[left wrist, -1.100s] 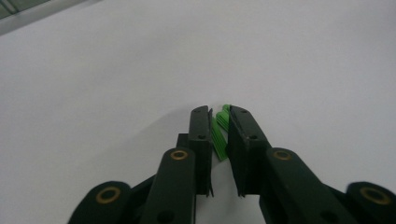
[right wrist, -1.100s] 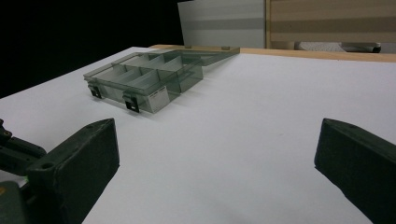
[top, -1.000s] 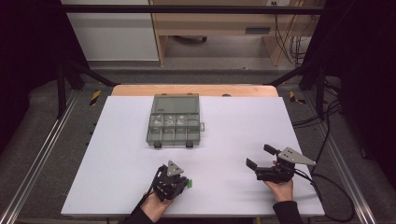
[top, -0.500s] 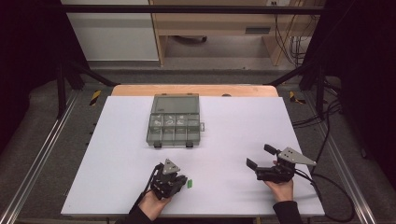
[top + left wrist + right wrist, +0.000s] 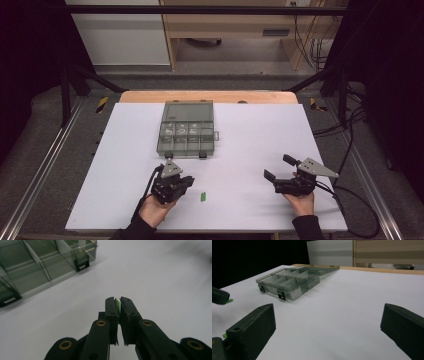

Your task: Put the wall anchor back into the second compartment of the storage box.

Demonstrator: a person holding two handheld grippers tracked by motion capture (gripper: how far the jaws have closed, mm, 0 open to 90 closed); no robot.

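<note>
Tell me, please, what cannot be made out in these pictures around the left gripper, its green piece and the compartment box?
- Green piece, left gripper view: the shut jaws hide all but a sliver; shape unclear.
- Green piece on the table, high view: too small to identify.
- Compartment box contents, high view: too small; in the left gripper view, the frame edge cuts the box off.

The compartment box (image 5: 187, 129) is smoky, see-through plastic — glossy, with smooth thin dividers and dark latches on its near edge. It sits on a white sheet (image 5: 250, 130) that looks matt and smooth, like paper or laminate; behind the box a strip of pale wooden tabletop (image 5: 210, 96) shows, lightly sheened. Nearer than the box, the left gripper (image 5: 118, 305) is matt black plastic with brass-coloured pivot rings, and pinches a bright green piece (image 5: 117, 307) with a slight shine. The right gripper (image 5: 276, 167) — same dull black — carries a flat grey plate.
</note>
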